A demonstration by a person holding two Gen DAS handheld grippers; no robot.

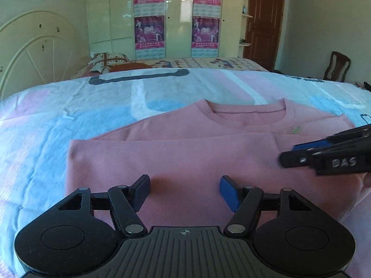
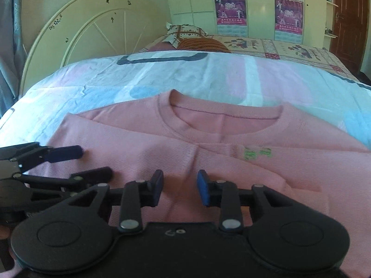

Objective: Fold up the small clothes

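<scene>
We hold our left gripper [image 1: 184,191] tilted down over the near part of the pink sweater [image 1: 185,153], fingers wide apart and empty. Our right gripper [image 2: 179,188] angles down beside it, fingers narrowly apart, gripping nothing. The sweater lies partly folded on the bed [image 1: 69,106].

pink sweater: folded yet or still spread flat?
Partly folded. The pink sweater lies on the bedspread with both sleeves folded across its front; collar end not yet folded over.
</scene>
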